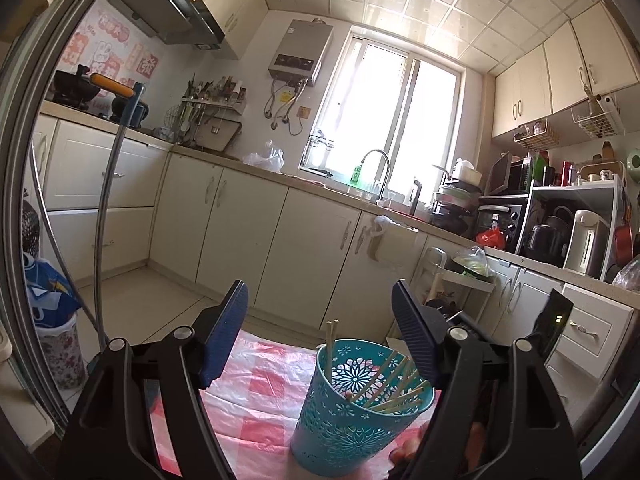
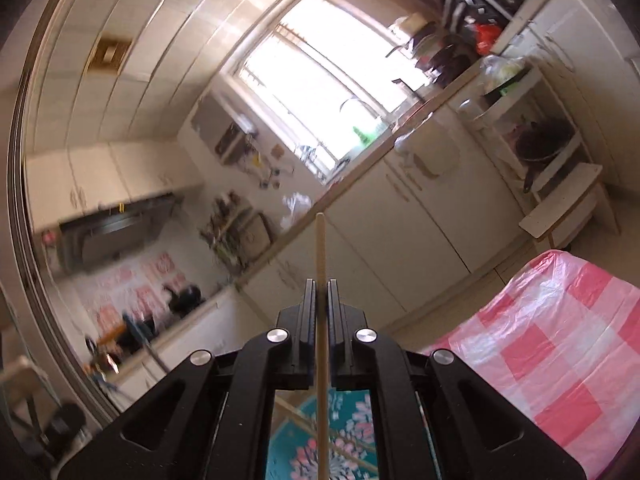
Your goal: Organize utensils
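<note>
A teal perforated utensil cup (image 1: 352, 412) stands on the pink-and-white checked tablecloth (image 1: 256, 396) and holds several wooden chopsticks (image 1: 394, 386). My left gripper (image 1: 320, 328) is open and empty, its jaws spread wide just behind and above the cup. My right gripper (image 2: 321, 300) is shut on a single wooden chopstick (image 2: 321, 252) that sticks out past the fingertips. The right wrist view is tilted and blurred; the teal cup (image 2: 320, 440) shows below the gripper body, under the chopstick's lower end.
Cream kitchen cabinets and a counter run along the far walls, with a sink faucet (image 1: 378, 170) under the window. A floral bin (image 1: 60, 356) stands on the floor at left. The checked tablecloth (image 2: 560, 340) extends to the right in the right wrist view.
</note>
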The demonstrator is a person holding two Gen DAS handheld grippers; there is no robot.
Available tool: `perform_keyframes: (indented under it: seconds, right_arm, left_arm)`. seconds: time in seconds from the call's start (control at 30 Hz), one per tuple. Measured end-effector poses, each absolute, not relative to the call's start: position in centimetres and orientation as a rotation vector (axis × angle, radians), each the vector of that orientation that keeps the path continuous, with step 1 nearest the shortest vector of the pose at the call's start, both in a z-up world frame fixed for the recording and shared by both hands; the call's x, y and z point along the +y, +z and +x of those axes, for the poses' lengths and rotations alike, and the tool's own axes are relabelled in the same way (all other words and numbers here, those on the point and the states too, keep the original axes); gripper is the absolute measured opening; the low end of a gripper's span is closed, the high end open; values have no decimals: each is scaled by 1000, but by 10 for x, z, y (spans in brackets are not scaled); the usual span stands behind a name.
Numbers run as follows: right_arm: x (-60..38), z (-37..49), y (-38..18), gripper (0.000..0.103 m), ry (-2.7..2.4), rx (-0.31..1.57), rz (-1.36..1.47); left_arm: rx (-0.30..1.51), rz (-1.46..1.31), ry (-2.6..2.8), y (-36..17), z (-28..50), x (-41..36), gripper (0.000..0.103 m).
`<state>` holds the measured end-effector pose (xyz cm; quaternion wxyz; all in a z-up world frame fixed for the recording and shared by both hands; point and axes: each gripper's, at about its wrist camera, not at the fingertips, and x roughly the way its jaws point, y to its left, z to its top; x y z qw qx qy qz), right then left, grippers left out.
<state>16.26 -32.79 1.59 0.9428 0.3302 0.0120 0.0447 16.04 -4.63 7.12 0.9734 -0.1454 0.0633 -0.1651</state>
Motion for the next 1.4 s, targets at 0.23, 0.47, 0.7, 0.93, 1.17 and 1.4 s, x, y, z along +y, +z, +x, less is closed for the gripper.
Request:
perform_keyframes:
  seconds: [0.23, 0.47, 0.7, 0.93, 1.17, 1.4]
  right_arm:
    - [-292, 145, 17, 11, 194, 175, 426]
    - [-306, 87, 29, 84, 132, 322, 420]
    - [-288, 24, 17, 96, -118, 527, 280]
    - [-260, -59, 26, 96, -183, 542, 206]
    - [-244, -139, 30, 96, -146, 636, 182]
    - [-233, -201, 32, 96, -31, 653, 271]
  left_arm:
    - [146, -257, -329, 68, 157, -51, 77]
    - [275, -157, -341, 69, 138, -55, 91]
    - [359, -80, -294, 76, 80, -30, 95]
    - [458, 17, -224, 84, 16, -6, 95]
    - [514, 69, -206, 97, -41, 7, 95]
    - [588, 147, -274, 104, -87, 9, 95]
